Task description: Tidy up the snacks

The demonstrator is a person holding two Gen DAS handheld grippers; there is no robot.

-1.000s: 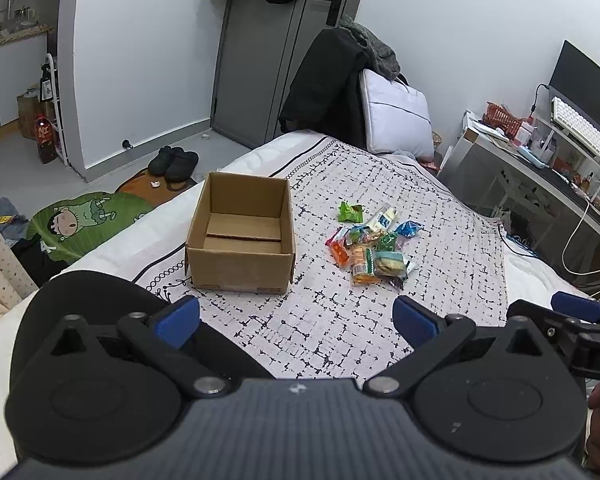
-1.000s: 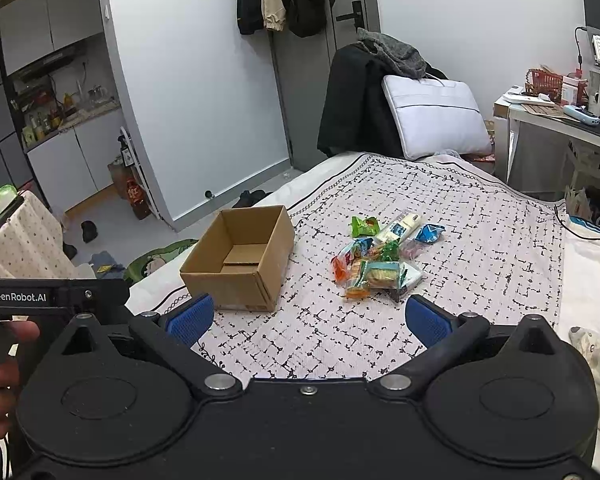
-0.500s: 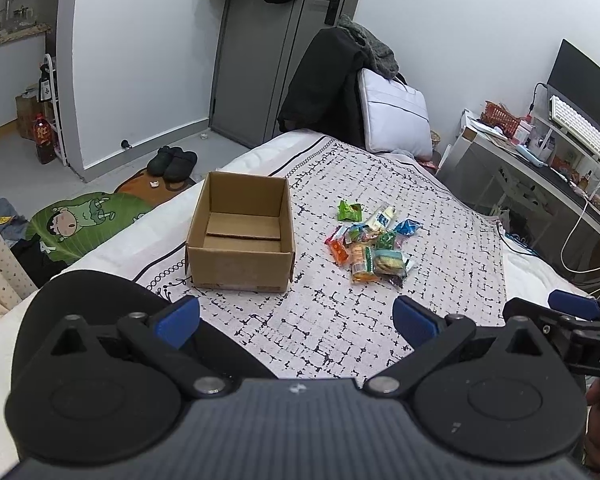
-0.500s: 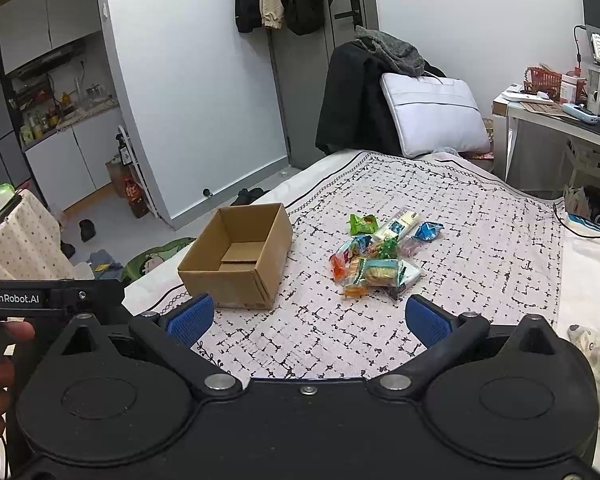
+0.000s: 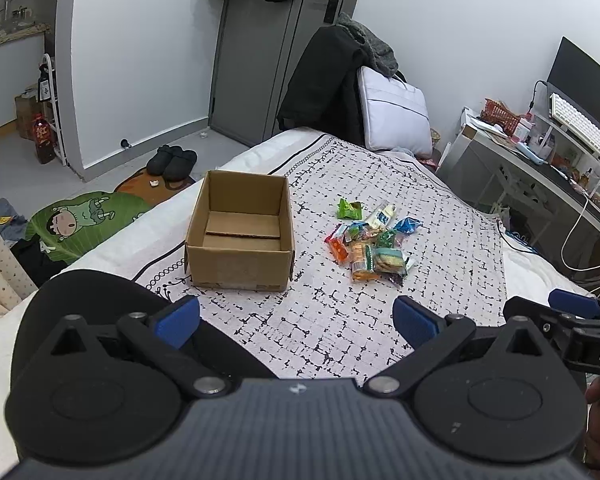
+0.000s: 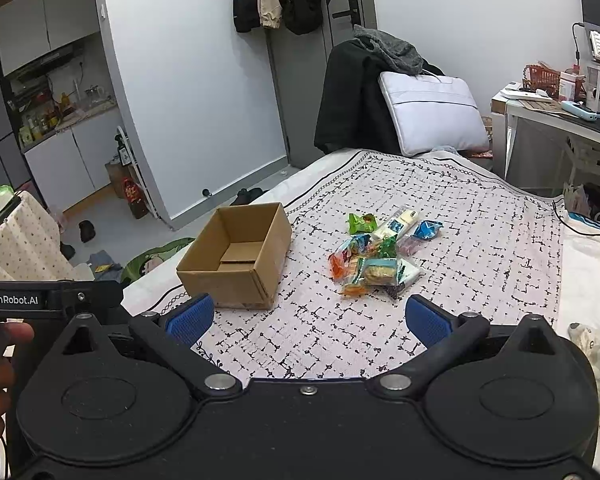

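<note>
still wide tongs [image 5: 296,322], snack pile [image 5: 370,242] unmoved

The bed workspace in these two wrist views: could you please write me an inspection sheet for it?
Surface: bed with a black-and-white patterned blanket.
Job's things: open cardboard box, no snacks visible inside; pile of snack packets to its right, apart from it.
Clutter: nothing seen on the blanket besides these.
Grippers: left tongs open, holding nothing; right tongs open, holding nothing; both short of the box and snacks.
Cables: white cable hanging by the desk; dark cable on the bed's right edge.
Surroundings: desk with keyboard and monitor, pillow, slippers on the floor, closed door.
</note>
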